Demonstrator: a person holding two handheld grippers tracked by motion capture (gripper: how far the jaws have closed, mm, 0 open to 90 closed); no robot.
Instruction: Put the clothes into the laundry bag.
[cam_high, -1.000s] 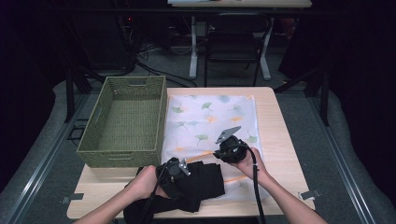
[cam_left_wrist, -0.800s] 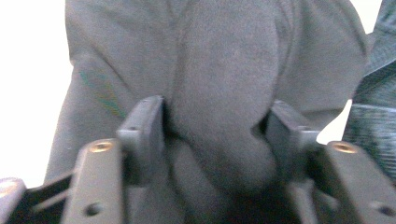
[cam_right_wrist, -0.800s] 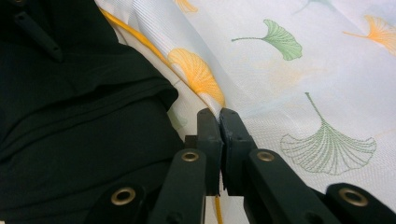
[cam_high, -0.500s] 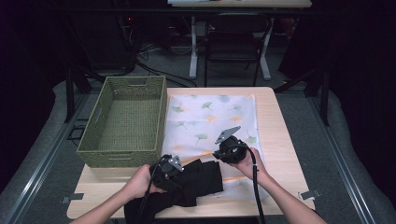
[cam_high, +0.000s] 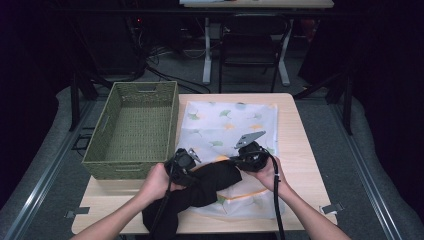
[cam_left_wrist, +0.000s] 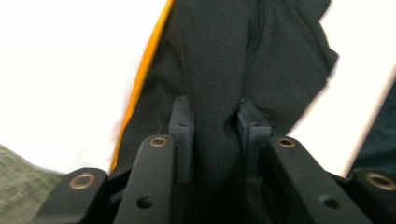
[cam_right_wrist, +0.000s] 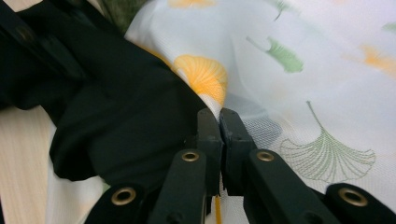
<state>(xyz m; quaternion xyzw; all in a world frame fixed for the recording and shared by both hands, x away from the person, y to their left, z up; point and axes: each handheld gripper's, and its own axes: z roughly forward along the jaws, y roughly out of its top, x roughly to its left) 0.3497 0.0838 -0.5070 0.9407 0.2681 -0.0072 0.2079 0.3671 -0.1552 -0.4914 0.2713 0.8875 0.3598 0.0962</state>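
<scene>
1. On wooden table (cam_high: 300, 150): green woven basket (cam_high: 134, 131) at left, just beside white leaf-print cloth (cam_high: 227, 125) spread at centre.
2. Across cloth's near edge: black garment (cam_high: 200, 187), bunched, one end trailing off table's near edge.
3. Left gripper (cam_left_wrist: 215, 135) clamped on a thick fold of black garment, fabric bulging between the pads; left hand (cam_high: 155, 182) low, wrapped round gripper body (cam_high: 182, 161).
4. Right gripper (cam_right_wrist: 219, 135) pinched nearly closed at garment's edge where it meets leaf cloth; can't tell which layer is caught. Right hand (cam_high: 267, 172) behind it, forearm angled in from bottom right.
</scene>
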